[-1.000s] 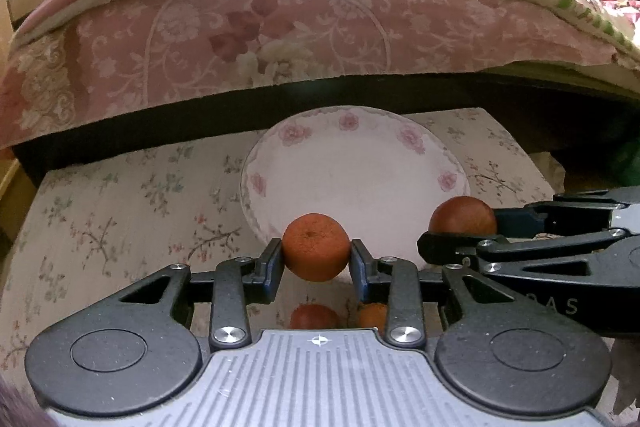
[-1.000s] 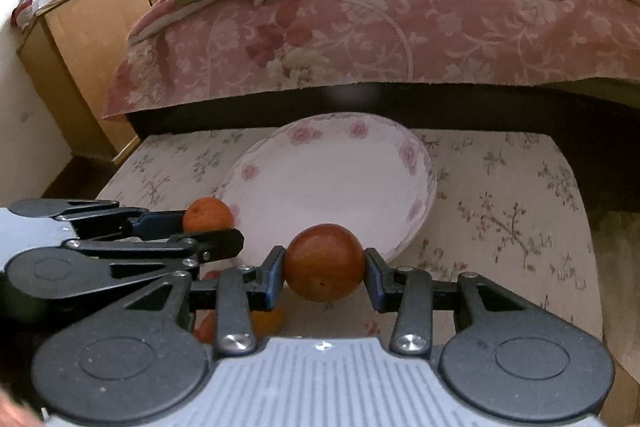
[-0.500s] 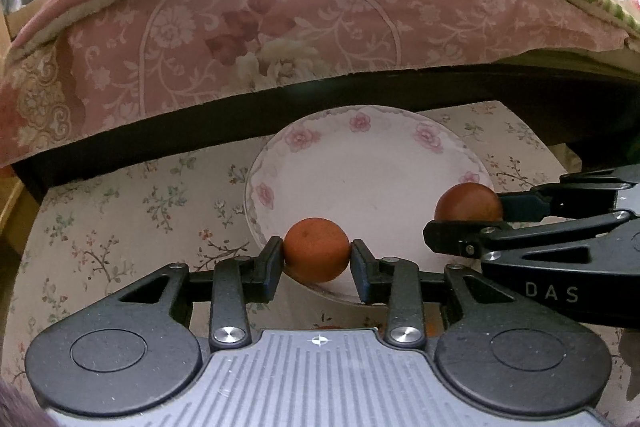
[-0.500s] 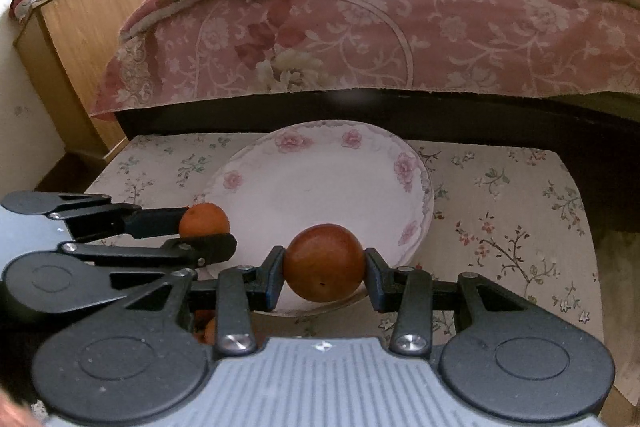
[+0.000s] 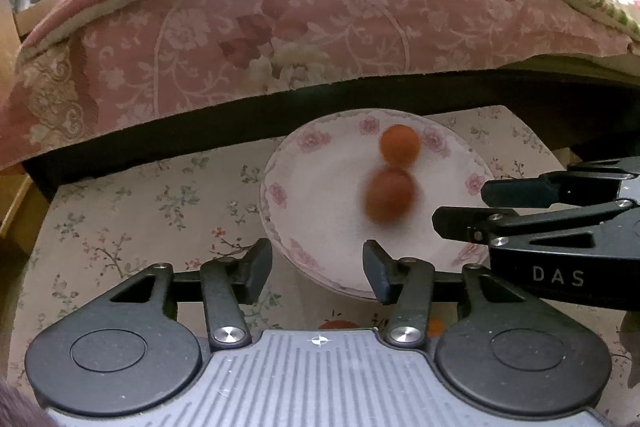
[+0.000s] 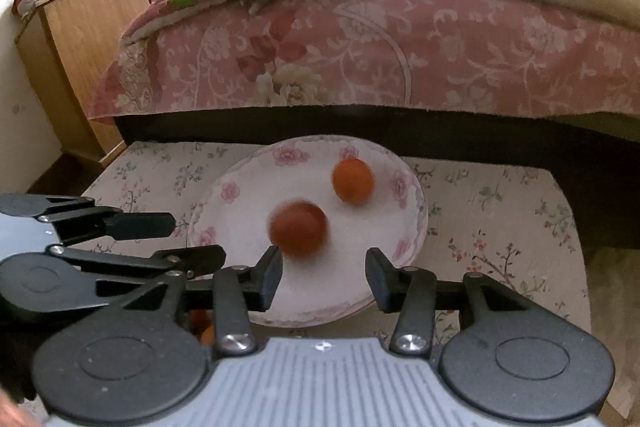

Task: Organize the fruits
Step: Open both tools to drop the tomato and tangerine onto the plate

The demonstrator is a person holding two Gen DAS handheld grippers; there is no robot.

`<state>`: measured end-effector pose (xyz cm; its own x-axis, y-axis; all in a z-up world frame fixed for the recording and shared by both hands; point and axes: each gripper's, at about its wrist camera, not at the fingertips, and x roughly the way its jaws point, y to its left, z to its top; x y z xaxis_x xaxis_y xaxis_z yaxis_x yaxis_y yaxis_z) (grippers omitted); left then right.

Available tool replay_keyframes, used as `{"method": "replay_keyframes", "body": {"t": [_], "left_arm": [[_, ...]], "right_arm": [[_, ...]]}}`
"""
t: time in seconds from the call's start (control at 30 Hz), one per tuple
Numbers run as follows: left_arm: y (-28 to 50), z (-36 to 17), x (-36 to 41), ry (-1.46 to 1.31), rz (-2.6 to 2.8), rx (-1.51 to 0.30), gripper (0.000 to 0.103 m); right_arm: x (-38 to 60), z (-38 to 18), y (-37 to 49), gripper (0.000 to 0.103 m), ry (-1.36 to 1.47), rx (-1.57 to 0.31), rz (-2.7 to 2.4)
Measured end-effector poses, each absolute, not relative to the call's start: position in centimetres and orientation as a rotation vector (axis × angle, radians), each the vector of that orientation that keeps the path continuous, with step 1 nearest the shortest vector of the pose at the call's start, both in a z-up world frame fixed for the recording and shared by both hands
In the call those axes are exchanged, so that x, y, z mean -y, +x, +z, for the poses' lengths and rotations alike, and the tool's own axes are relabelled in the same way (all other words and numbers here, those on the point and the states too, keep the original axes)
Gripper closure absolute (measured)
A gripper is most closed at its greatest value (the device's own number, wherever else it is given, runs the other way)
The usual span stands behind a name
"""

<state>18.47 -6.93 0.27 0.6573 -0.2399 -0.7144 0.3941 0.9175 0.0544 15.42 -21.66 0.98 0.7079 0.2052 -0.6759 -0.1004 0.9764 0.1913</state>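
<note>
A white plate with pink flowers (image 5: 320,195) (image 6: 248,211) sits on the floral-cloth table. Two fruits lie on it. One is an orange (image 5: 399,146) (image 6: 353,181) near the far rim. The other is a darker reddish fruit (image 5: 389,195) (image 6: 298,229), motion-blurred, at the plate's middle. My left gripper (image 5: 318,265) (image 6: 196,241) is open over the plate's near left rim, nothing between its fingers. My right gripper (image 6: 324,275) (image 5: 460,207) is open too, just behind the reddish fruit. More orange fruit (image 5: 338,324) (image 6: 206,335) peeks out below the grippers.
A bed with a pink floral bedspread (image 5: 280,39) overhangs a dark gap right behind the table. A wooden cabinet (image 6: 80,39) stands at the far left. The table's floral cloth (image 5: 140,211) stretches left of the plate, and its right edge (image 6: 568,227) is near.
Both grippers have opened and let go of their fruits, which now lie on the plate. The reddish one is still moving. Both grippers have drawn back a little.
</note>
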Motion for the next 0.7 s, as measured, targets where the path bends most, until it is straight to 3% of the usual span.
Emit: {"method": "replay_keyframes", "body": {"t": [0.7], "left_arm": [[13.7,1.8,4.2,0.188,-0.367,-0.785,0.040]], "right_arm": [[20.4,2.5,10.6,0.057,0.136,-0.797,0.203]]}}
